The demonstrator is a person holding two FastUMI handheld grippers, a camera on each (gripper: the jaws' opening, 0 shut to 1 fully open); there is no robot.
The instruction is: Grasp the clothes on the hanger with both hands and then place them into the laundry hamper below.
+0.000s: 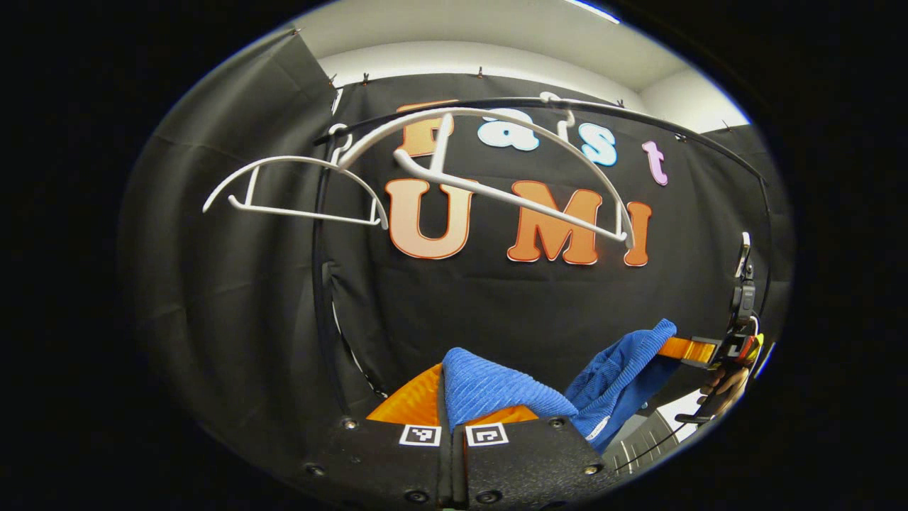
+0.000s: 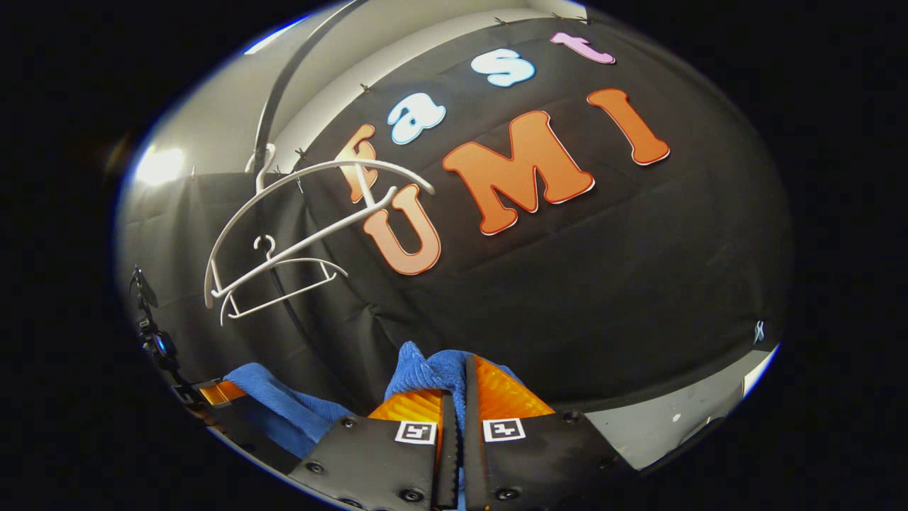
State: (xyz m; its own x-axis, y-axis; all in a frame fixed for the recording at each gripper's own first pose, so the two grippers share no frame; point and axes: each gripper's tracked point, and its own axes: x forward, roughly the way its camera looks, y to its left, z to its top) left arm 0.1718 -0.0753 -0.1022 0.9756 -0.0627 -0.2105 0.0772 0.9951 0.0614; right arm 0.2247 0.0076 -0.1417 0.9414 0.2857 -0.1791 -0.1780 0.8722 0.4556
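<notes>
A blue ribbed garment (image 1: 496, 390) hangs stretched between my two grippers, off the hangers. My left gripper (image 1: 452, 401) is shut on one bunched end of it, its orange fingers (image 1: 408, 404) pressing the cloth. The other end (image 1: 624, 369) runs right to the far gripper (image 1: 699, 350), held by a hand. In the right gripper view, my right gripper (image 2: 457, 397) is shut on the blue cloth (image 2: 425, 365), which trails left (image 2: 277, 404) to the other gripper (image 2: 213, 392). Two bare white hangers (image 1: 489, 163) (image 1: 298, 188) hang from a dark rail above.
The black rail (image 1: 638, 117) curves overhead with its upright pole (image 1: 323, 284) at the left. The hangers (image 2: 312, 220) also show in the right gripper view. A pale floor strip (image 2: 681, 419) lies low at the right.
</notes>
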